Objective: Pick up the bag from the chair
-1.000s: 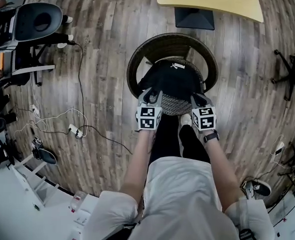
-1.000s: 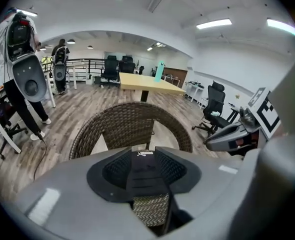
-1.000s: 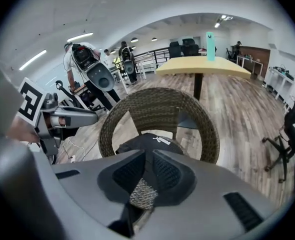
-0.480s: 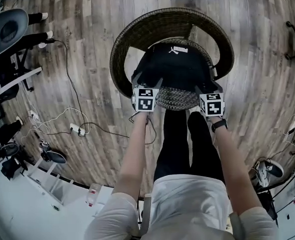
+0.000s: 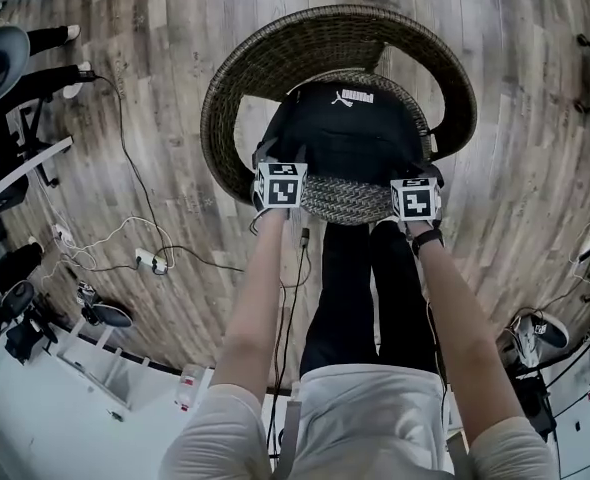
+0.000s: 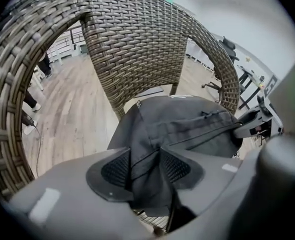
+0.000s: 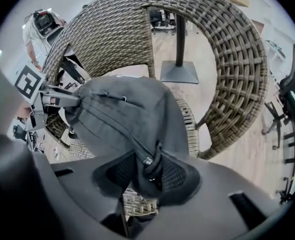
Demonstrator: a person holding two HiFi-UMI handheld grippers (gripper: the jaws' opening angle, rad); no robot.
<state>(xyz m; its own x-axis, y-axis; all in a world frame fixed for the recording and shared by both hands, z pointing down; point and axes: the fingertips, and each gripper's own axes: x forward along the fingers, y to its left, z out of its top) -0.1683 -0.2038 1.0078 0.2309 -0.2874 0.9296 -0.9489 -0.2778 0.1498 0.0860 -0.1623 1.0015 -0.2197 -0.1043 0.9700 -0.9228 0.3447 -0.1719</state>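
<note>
A black backpack (image 5: 345,133) lies on the seat of a round wicker chair (image 5: 275,58). My left gripper (image 5: 278,158) is at the bag's near left corner and my right gripper (image 5: 425,173) is at its near right corner. In the left gripper view a fold of the bag (image 6: 187,124) fills the gap between the pads of the left gripper (image 6: 145,166). The right gripper view shows the right gripper (image 7: 147,171) with bag fabric (image 7: 122,114) and a zipper pull pinched between its pads. Both pairs of jaws have just been closing onto that fabric.
The chair's tall woven back (image 6: 132,39) curves round behind the bag. Cables and a power strip (image 5: 145,258) lie on the wood floor to the left, near an office chair (image 5: 0,68). A shoe (image 5: 540,333) lies at the right. My legs (image 5: 365,288) stand against the seat's front.
Both grippers dropped from in front of the seat down onto the bag's near corners. Their jaws opened wide and then closed on the fabric. The chair now looks closer.
</note>
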